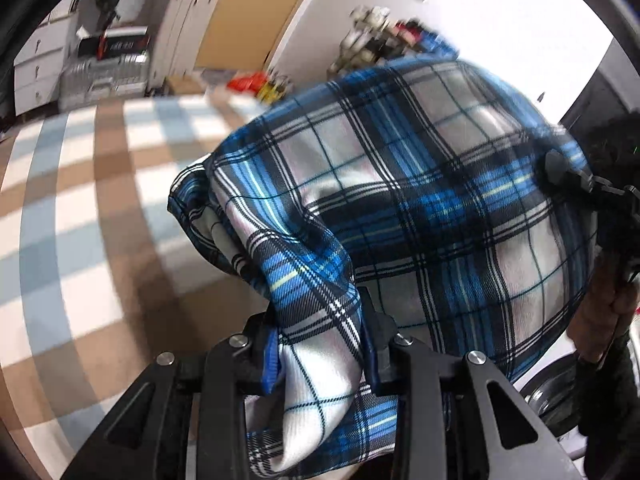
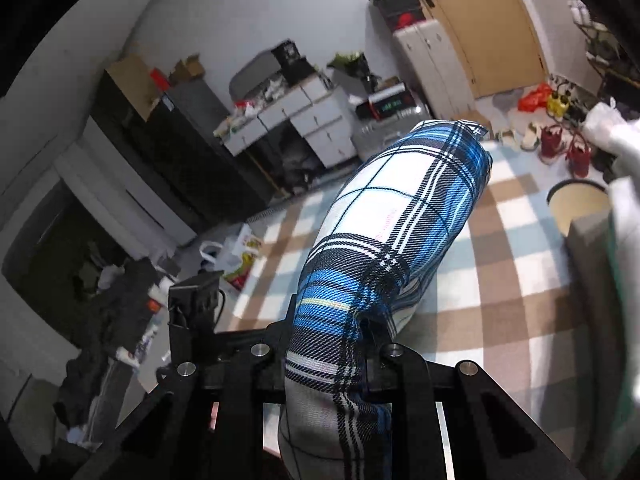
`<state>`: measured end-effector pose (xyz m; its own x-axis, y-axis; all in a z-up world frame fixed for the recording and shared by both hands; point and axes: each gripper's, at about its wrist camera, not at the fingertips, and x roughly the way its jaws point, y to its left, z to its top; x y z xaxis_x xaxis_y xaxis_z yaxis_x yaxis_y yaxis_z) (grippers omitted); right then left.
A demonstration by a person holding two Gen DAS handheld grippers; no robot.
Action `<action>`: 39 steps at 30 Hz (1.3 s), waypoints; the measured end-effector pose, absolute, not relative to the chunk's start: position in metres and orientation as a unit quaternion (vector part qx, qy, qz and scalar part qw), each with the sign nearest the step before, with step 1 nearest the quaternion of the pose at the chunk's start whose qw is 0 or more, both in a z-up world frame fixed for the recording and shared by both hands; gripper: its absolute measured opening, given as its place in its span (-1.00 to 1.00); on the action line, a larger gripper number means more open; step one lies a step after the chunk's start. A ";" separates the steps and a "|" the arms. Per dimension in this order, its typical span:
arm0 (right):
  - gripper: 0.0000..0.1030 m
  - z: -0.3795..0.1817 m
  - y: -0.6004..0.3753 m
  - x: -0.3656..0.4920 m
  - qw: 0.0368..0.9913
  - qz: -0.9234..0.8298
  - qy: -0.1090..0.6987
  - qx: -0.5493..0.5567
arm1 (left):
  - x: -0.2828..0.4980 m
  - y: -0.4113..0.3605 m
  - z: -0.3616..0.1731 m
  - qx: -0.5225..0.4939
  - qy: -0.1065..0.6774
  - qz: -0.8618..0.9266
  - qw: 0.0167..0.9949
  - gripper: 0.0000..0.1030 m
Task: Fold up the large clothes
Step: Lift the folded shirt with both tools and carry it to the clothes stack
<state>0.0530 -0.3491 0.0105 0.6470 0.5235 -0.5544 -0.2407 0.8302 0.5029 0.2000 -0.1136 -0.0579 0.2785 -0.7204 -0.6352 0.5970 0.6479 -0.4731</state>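
Note:
A blue, white and black plaid garment [image 1: 420,184] hangs lifted above a checked brown, white and pale blue rug [image 1: 80,208]. My left gripper [image 1: 320,344] is shut on a bunched edge of it, cloth spilling down between the black fingers. In the left wrist view the cloth stretches right to the other gripper [image 1: 568,176], which pinches its far edge, with a person's hand [image 1: 616,304] below. In the right wrist view my right gripper [image 2: 330,344] is shut on the plaid garment [image 2: 400,216], which bulges forward and up over the rug [image 2: 500,280].
White drawer units [image 2: 312,120] and a dark cabinet [image 2: 168,152] stand along the back wall. A wooden door [image 2: 492,24], shoes [image 2: 560,144] and a round beige bin [image 2: 576,204] lie at the right. Bags and clutter [image 2: 232,252] sit at the rug's left edge.

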 end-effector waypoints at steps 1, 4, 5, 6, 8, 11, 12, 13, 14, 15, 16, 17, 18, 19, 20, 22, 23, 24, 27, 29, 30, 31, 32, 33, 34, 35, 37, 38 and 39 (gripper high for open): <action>-0.60 0.023 -0.355 0.049 0.889 0.214 0.352 0.199 | 0.199 -0.117 -0.049 -0.078 0.427 -0.418 0.798 -0.49; -0.60 0.057 -0.373 0.039 0.893 0.209 0.336 0.215 | 0.193 -0.133 -0.011 -0.080 0.408 -0.431 0.801 -0.49; -0.60 0.069 -0.380 0.037 0.893 0.207 0.332 0.222 | 0.187 -0.142 0.007 -0.071 0.397 -0.432 0.807 -0.49; -0.60 0.085 -0.391 0.031 0.895 0.205 0.324 0.228 | 0.181 -0.151 0.022 -0.059 0.386 -0.433 0.812 -0.49; -0.60 0.110 -0.410 0.023 0.901 0.203 0.310 0.227 | 0.171 -0.173 0.055 -0.047 0.361 -0.439 0.821 -0.49; -0.60 0.150 -0.446 0.008 0.911 0.204 0.276 0.231 | 0.164 -0.210 0.093 -0.059 0.336 -0.459 0.820 -0.49; -0.60 0.159 -0.457 0.004 0.911 0.206 0.271 0.231 | 0.165 -0.224 0.100 -0.065 0.333 -0.466 0.817 -0.49; -0.60 0.171 -0.474 -0.002 0.916 0.202 0.261 0.228 | 0.164 -0.243 0.109 -0.072 0.331 -0.473 0.813 -0.49; -0.60 0.181 -0.490 -0.008 0.921 0.195 0.253 0.223 | 0.166 -0.255 0.110 -0.077 0.330 -0.479 0.810 -0.49; -0.60 0.187 -0.506 -0.012 0.922 0.190 0.254 0.220 | 0.165 -0.273 0.112 -0.083 0.330 -0.486 0.805 -0.49; -0.60 0.189 -0.520 -0.016 0.924 0.186 0.252 0.219 | 0.158 -0.279 0.110 -0.089 0.328 -0.489 0.804 -0.49; -0.60 0.189 -0.539 -0.019 0.925 0.183 0.252 0.217 | 0.155 -0.292 0.106 -0.097 0.328 -0.490 0.802 -0.49; -0.60 0.183 -0.560 -0.020 0.923 0.178 0.262 0.218 | 0.153 -0.307 0.096 -0.103 0.333 -0.496 0.795 -0.49; -0.60 0.175 -0.578 -0.019 0.920 0.171 0.272 0.224 | 0.148 -0.319 0.084 -0.104 0.342 -0.499 0.789 -0.49; -0.57 0.160 -0.601 -0.015 0.916 0.165 0.285 0.231 | 0.150 -0.335 0.067 -0.098 0.356 -0.499 0.784 -0.49; -0.55 0.123 -0.642 -0.005 0.903 0.158 0.324 0.234 | 0.154 -0.368 0.026 -0.067 0.395 -0.500 0.767 -0.49; -0.53 0.101 -0.660 0.000 0.898 0.143 0.344 0.235 | 0.154 -0.379 0.006 -0.060 0.413 -0.492 0.764 -0.49; -0.52 0.065 -0.684 0.007 0.882 0.113 0.382 0.253 | 0.155 -0.384 -0.010 -0.058 0.424 -0.485 0.763 -0.50; -0.41 -0.005 -0.725 0.005 0.842 0.076 0.435 0.311 | 0.153 -0.372 -0.016 -0.069 0.414 -0.484 0.768 -0.46; -0.25 -0.007 -0.738 -0.012 0.854 0.087 0.399 0.322 | 0.149 -0.361 -0.015 -0.058 0.420 -0.474 0.771 -0.27; -0.15 -0.003 -0.742 -0.022 0.865 0.075 0.384 0.313 | 0.146 -0.360 -0.011 -0.043 0.427 -0.462 0.776 -0.01; 0.05 0.001 -0.747 -0.034 0.874 0.060 0.375 0.303 | 0.149 -0.360 -0.014 -0.028 0.435 -0.445 0.782 0.07; 0.03 0.005 -0.748 -0.042 0.880 0.052 0.373 0.290 | 0.149 -0.355 -0.015 -0.027 0.441 -0.438 0.783 0.07; 0.03 0.012 -0.747 -0.047 0.884 0.045 0.371 0.280 | 0.151 -0.348 -0.014 -0.032 0.448 -0.437 0.779 0.07; 0.03 0.021 -0.744 -0.054 0.893 0.032 0.366 0.260 | 0.150 -0.343 -0.009 -0.031 0.453 -0.424 0.784 0.07; 0.03 0.031 -0.740 -0.059 0.901 0.016 0.360 0.240 | 0.145 -0.342 -0.003 -0.026 0.454 -0.409 0.791 0.07; 0.02 0.061 -0.726 -0.069 0.923 -0.003 0.332 0.197 | 0.134 -0.327 0.010 -0.024 0.446 -0.386 0.807 0.07; 0.02 0.074 -0.717 -0.077 0.934 -0.002 0.307 0.184 | 0.134 -0.322 0.019 -0.026 0.433 -0.376 0.819 0.07; 0.02 0.083 -0.708 -0.083 0.941 -0.006 0.290 0.173 | 0.131 -0.318 0.033 -0.028 0.410 -0.369 0.833 0.07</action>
